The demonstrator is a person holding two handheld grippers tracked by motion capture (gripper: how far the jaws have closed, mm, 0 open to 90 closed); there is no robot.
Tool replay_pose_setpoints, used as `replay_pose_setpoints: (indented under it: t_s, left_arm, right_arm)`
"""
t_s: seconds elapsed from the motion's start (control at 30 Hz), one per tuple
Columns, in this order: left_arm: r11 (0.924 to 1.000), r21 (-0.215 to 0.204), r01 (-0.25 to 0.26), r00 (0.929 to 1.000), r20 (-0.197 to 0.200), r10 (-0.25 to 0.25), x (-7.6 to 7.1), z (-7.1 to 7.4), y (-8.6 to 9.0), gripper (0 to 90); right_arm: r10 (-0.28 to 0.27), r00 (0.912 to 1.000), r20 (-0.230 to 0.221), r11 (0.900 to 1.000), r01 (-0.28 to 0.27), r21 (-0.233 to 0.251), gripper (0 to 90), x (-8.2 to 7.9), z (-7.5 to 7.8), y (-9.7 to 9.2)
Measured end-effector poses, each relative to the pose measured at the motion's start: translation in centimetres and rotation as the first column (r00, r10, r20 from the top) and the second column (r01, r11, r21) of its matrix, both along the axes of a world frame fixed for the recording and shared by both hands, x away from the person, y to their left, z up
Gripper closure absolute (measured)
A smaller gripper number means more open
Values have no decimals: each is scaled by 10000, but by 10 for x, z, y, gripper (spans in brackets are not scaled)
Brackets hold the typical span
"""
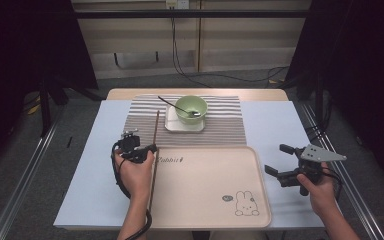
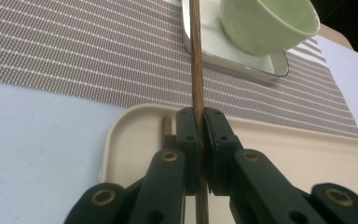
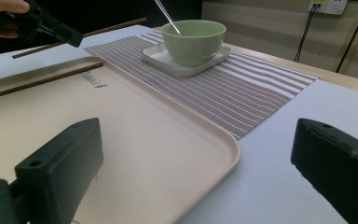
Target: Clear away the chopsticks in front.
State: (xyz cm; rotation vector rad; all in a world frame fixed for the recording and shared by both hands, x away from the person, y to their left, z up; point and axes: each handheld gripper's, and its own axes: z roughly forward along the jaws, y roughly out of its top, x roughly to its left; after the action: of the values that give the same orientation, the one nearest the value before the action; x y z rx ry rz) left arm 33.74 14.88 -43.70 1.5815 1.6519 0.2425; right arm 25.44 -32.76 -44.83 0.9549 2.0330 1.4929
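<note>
My left gripper is shut on a long brown chopstick, which points away over the striped placemat. In the left gripper view the jaws pinch that chopstick just above the near-left corner of the beige tray. A second chopstick lies along the tray's left side, and its end shows beside the jaws. My right gripper stands open over the table to the right of the tray, nothing between its jaws.
A green bowl with a metal spoon in it sits on a white square dish at the back of the placemat. A pale blue cover lies over the table. Metal rails run along both sides.
</note>
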Motion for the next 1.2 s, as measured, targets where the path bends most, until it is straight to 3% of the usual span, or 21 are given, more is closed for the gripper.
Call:
replay_pose_setpoints:
  t_s: [0.37, 0.4, 1.2]
  left_arm:
    - [9999, -63, -103, 9999, 26, 103, -22, -4, 0, 860]
    - [9995, -258, -164, 9999, 51, 165, -25, -5, 1, 860]
    - [9993, -327, -171, 9998, 124, 175, -57, -11, -1, 860]
  right_arm:
    - [23, 10000, 20, 10000, -23, -29, 16, 0, 0, -1]
    - [24, 10000, 5, 10000, -24, -27, 16, -1, 0, -1]
    - [12, 9999, 114, 10000, -13, 16, 16, -1, 1, -1]
